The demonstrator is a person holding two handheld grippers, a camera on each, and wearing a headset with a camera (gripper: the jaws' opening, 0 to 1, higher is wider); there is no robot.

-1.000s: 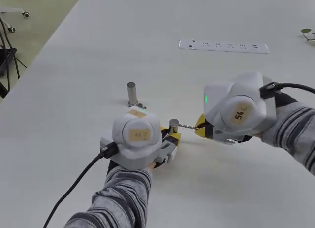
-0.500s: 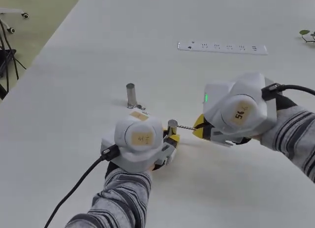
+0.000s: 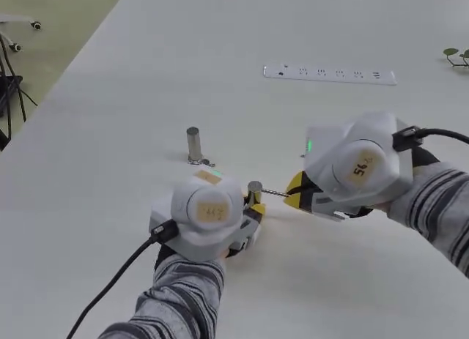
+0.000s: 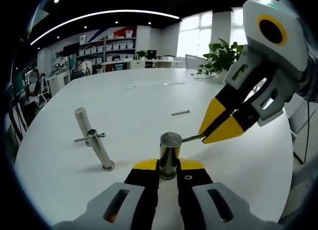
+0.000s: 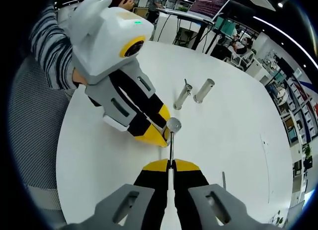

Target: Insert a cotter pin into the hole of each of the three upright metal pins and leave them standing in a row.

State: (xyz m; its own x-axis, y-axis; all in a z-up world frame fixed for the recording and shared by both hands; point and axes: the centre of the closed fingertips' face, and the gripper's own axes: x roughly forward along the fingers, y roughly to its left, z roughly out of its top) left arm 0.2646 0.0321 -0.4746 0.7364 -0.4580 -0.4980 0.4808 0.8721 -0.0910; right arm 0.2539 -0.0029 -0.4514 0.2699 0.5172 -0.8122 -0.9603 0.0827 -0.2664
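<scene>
threading the cotter pin into the held pin

we have the left gripper clamped on the lower part of an upright metal pin, whose foot seems to rest on the white table between the jaw tips. the right gripper comes in from the side, its yellow tips pinched on a cotter pin held level. the cotter pin's free end meets the metal pin just below its top. in the right gripper view the cotter pin runs straight out from our jaws to the metal pin. whether the tip is already in the hole we cannot tell.

to do this well, we judge the left gripper should hold the metal pin upright without letting it twist, so the hole faces the right gripper. the right gripper should push slowly along the cotter pin's own line, with no sideways lean. so thin a wire will likely bend or slip in the jaws if it jams. if it stalls, a slight roll of the right wrist may find the bore.

beyond the left gripper's tips stand two other metal pins, near each other, with a cotter pin across them. which one it passes through we cannot tell. a spare cotter pin lies further out ahead.
</scene>
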